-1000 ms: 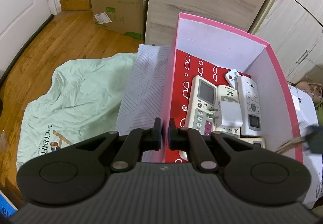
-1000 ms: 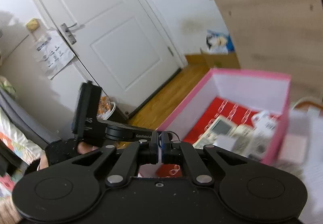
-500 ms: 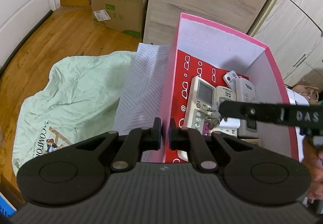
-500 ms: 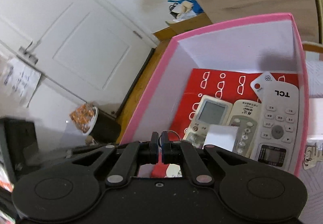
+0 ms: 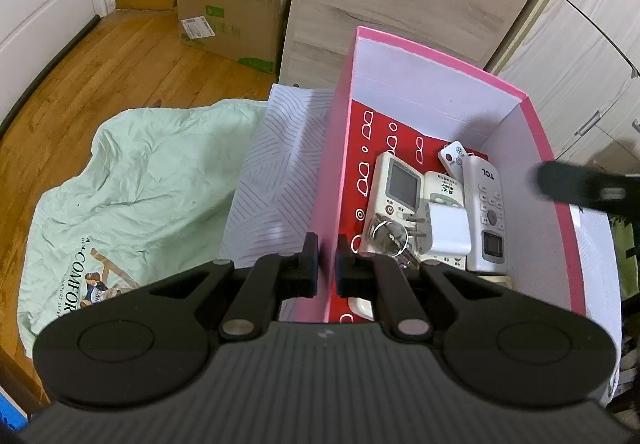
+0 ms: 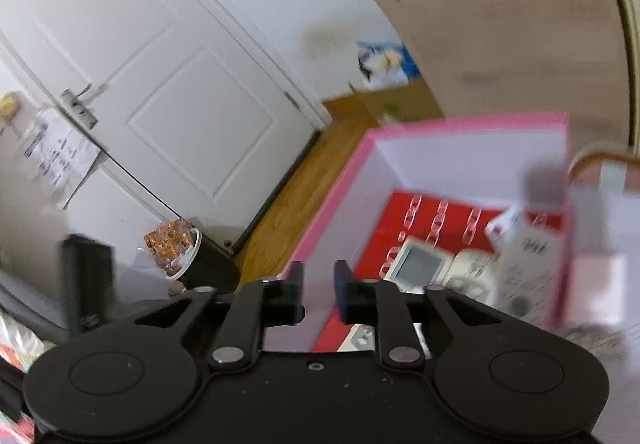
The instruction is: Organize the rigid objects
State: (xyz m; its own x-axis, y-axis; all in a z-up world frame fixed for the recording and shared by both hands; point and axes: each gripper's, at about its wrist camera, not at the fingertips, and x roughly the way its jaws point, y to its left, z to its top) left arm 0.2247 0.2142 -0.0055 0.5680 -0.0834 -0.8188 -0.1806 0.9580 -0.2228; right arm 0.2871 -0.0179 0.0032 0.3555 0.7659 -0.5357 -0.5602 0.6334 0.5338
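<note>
Left wrist view shows my left gripper [image 5: 323, 258] clamped on the near left wall of the pink box [image 5: 338, 172], one pad outside and one inside, steadying it on the striped white sheet [image 5: 272, 164]. Inside, on the red patterned floor, lie a screen remote [image 5: 394, 188], a small cream remote [image 5: 442, 190] beside it, a tall white TCL remote [image 5: 486, 212] against the right wall, a tiny round-button remote [image 5: 454, 158] behind that, a white plug adapter [image 5: 448, 230] resting on top of the remotes, and a key ring with keys [image 5: 388, 238] lying at the adapter's left, close to my clamped pad. A dark blurred bar at the right edge is my right gripper [image 5: 580, 186], above the box's right rim. Right wrist view, heavily blurred, shows my right gripper [image 6: 318, 284] with its jaws just parted and nothing between them; I judge the keys are delivered. Risks from here: the keys rest loosely on the stacked remotes and may slide down between them if the box is jolted; my right gripper, leaving fast, could clip the right rim and tip the box, since only one wall is held. The adapter sits unsteadily on uneven surfaces and could topple. The soft green bedding [image 5: 132, 180] beside the sheet suggests an unstable base, so releasing my left grip abruptly could let the box shift.
</note>
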